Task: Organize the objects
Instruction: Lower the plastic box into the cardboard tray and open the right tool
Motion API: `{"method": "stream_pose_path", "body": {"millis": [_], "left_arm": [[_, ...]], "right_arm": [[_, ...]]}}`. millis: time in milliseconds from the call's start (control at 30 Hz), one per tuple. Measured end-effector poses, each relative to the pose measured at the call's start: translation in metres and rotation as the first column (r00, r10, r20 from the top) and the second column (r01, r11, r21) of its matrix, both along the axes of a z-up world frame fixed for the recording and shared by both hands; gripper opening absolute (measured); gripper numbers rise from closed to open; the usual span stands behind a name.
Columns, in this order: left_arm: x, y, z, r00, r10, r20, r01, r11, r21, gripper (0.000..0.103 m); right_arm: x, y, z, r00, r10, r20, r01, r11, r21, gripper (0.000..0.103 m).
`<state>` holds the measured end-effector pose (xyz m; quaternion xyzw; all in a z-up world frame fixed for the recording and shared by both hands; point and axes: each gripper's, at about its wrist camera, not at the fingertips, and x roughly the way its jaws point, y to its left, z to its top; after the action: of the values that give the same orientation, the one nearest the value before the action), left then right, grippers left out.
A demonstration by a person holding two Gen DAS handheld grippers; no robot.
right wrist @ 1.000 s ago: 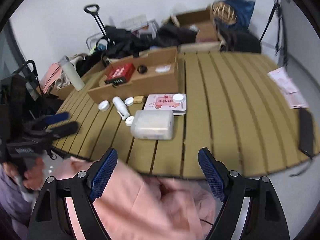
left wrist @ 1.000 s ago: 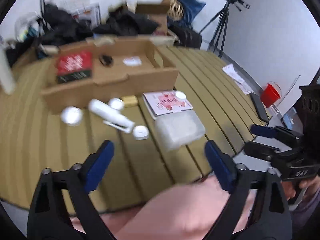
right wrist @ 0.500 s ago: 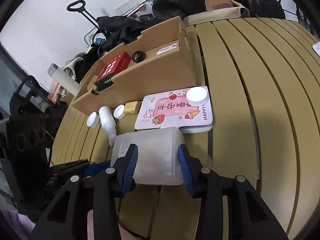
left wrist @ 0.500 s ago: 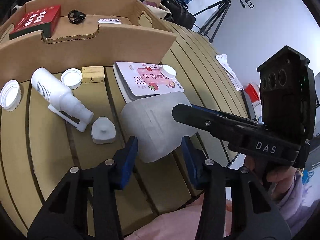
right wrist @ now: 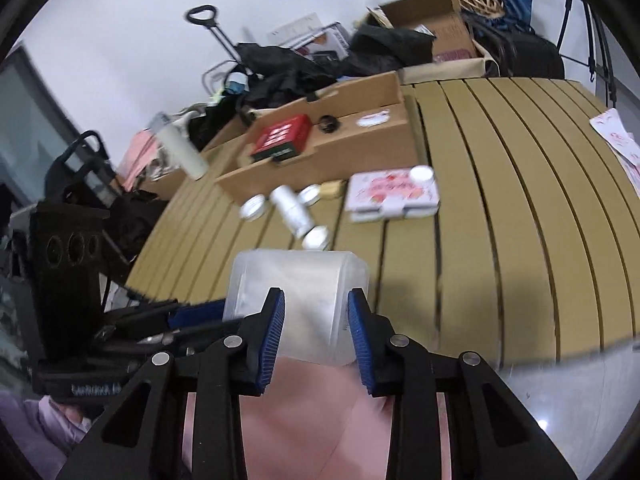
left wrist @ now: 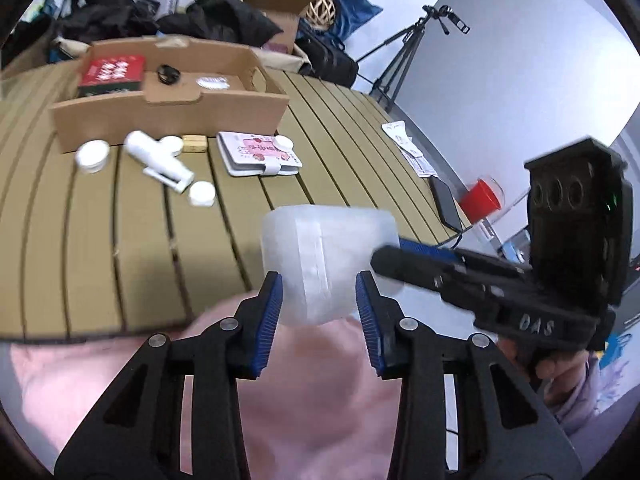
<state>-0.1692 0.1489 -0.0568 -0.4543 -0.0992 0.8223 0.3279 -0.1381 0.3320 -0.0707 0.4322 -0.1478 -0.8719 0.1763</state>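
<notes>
— So where is the translucent plastic container (left wrist: 328, 256)?
— Off the slatted worktop (left wrist: 120, 240), over its near edge, held between both grippers.
— And their jaws?
— Closing. The left hand-held gripper (left wrist: 319, 308) clamps one end, its blue pads pressed to the sides; the right hand-held gripper (right wrist: 316, 320) clamps the other.
— What's behind?
— A white bottle (left wrist: 158, 160) lying before the cardboard box (left wrist: 172, 120).

Translucent plastic jug (left wrist: 328, 256), lifted off table
</notes>
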Motion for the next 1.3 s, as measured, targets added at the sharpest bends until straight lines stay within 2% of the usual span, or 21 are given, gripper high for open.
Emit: {"method": "stream_pose_path", "body": {"millis": [133, 300, 400, 500, 667, 767, 900, 1033, 1100, 1167, 1233, 1300], "left_arm": [[0.018, -0.003, 0.007, 0.999, 0.010, -0.037, -0.010, 1.000, 0.002, 0.033], [0.022, -0.009, 0.026, 0.994, 0.039, -0.104, -0.039, 0.999, 0.003, 0.033], [0.003, -0.009, 0.032, 0.992, 0.051, -0.118, -0.050, 0.999, 0.016, 0.033], [-0.032, -0.009, 0.040, 0.989, 0.063, -0.135, -0.058, 0.997, 0.042, 0.033], [-0.113, -0.004, 0.054, 0.985, 0.069, -0.157, -0.059, 0.996, 0.065, 0.033], [-0.188, 0.003, 0.059, 0.984, 0.094, -0.154, -0.085, 0.994, 0.061, 0.033], [-0.287, 0.015, 0.044, 0.992, 0.100, -0.078, -0.096, 0.994, 0.051, 0.033], [-0.357, 0.033, 0.010, 0.993, 0.114, -0.023, -0.114, 0.993, -0.023, 0.033], [-0.380, 0.042, -0.014, 0.992, 0.122, 0.002, -0.122, 0.990, -0.076, 0.026], [-0.394, 0.045, -0.037, 0.985, 0.167, 0.042, -0.160, 0.979, -0.127, 0.026], [-0.390, 0.043, -0.044, 0.981, 0.192, 0.041, -0.184, 0.973, -0.142, 0.026], [-0.370, 0.037, -0.037, 0.982, 0.190, 0.014, -0.186, 0.972, -0.144, 0.033]], "right_arm": [[0.028, -0.006, 0.005, 1.000, -0.012, -0.026, 0.011, 0.999, -0.030, 0.035], [0.031, -0.016, 0.022, 0.998, -0.004, -0.069, 0.002, 1.000, -0.019, 0.035], [0.017, -0.021, 0.031, 0.996, 0.008, -0.091, -0.006, 1.000, 0.018, 0.035], [-0.009, -0.022, 0.040, 0.994, 0.013, -0.109, -0.008, 0.999, 0.049, 0.035], [-0.092, -0.013, 0.061, 0.991, 0.023, -0.134, -0.011, 0.996, 0.089, 0.035], [-0.162, -0.008, 0.070, 0.992, 0.040, -0.122, -0.027, 0.995, 0.101, 0.035], [-0.256, -0.002, 0.065, 0.995, 0.043, -0.092, -0.030, 0.990, 0.140, 0.035], [-0.342, 0.006, 0.035, 0.999, 0.048, -0.026, -0.043, 0.985, 0.169, 0.035], [-0.377, 0.010, 0.012, 0.999, 0.032, 0.019, -0.035, 0.984, 0.176, 0.035], [-0.403, 0.009, -0.016, 0.998, 0.013, 0.068, -0.027, 0.975, 0.218, 0.035], [-0.412, 0.004, -0.035, 0.995, 0.020, 0.095, -0.045, 0.961, 0.272, 0.035], [-0.404, -0.001, -0.043, 0.997, 0.041, 0.067, -0.059, 0.950, 0.306, 0.036]]}}
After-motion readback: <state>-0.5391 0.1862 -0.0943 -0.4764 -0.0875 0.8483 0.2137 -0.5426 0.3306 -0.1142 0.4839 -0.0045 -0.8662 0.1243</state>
